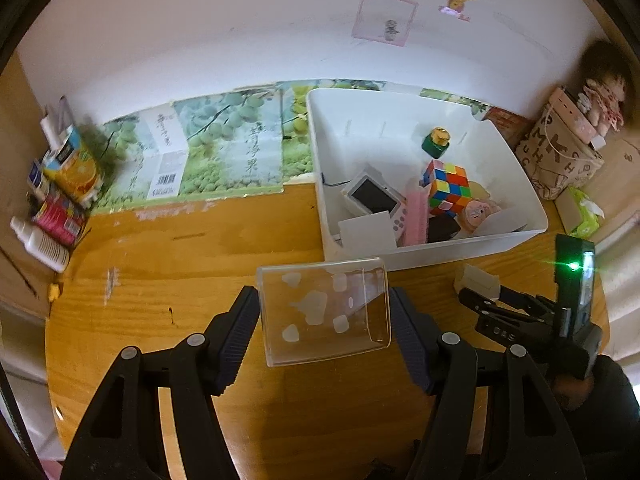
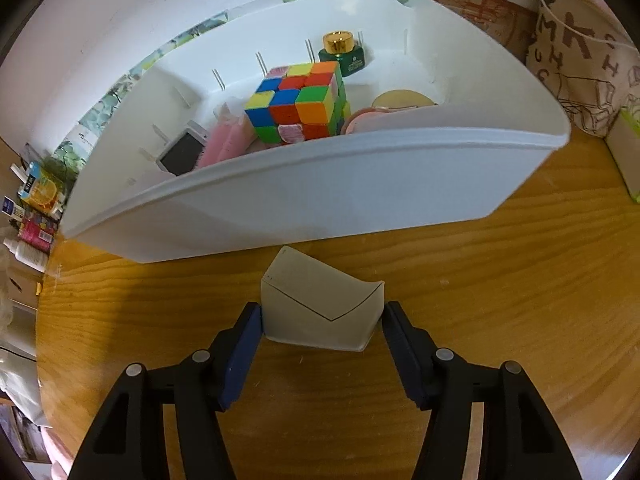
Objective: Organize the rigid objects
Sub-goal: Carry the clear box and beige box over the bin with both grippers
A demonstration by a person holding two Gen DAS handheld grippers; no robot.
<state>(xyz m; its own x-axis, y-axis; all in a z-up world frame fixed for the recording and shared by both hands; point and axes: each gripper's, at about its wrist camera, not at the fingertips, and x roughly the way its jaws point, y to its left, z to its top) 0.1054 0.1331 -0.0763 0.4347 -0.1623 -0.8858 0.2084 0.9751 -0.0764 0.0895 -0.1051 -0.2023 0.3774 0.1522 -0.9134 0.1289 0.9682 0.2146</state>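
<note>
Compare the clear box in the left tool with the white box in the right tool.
The clear box is see-through with pale shapes on it; the white box is opaque with a thin dark V line. The clear box looks lifted off the table; whether the white box is lifted is unclear. Both sit between tool fingers, outside the white bin.

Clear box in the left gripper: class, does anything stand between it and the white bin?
Nothing loose does. The clear box, in the left gripper, sits just before the bin; only the bin's near wall has to be cleared. Inside, the cube and other things crowd the near end; the far left corner is bare.
</note>
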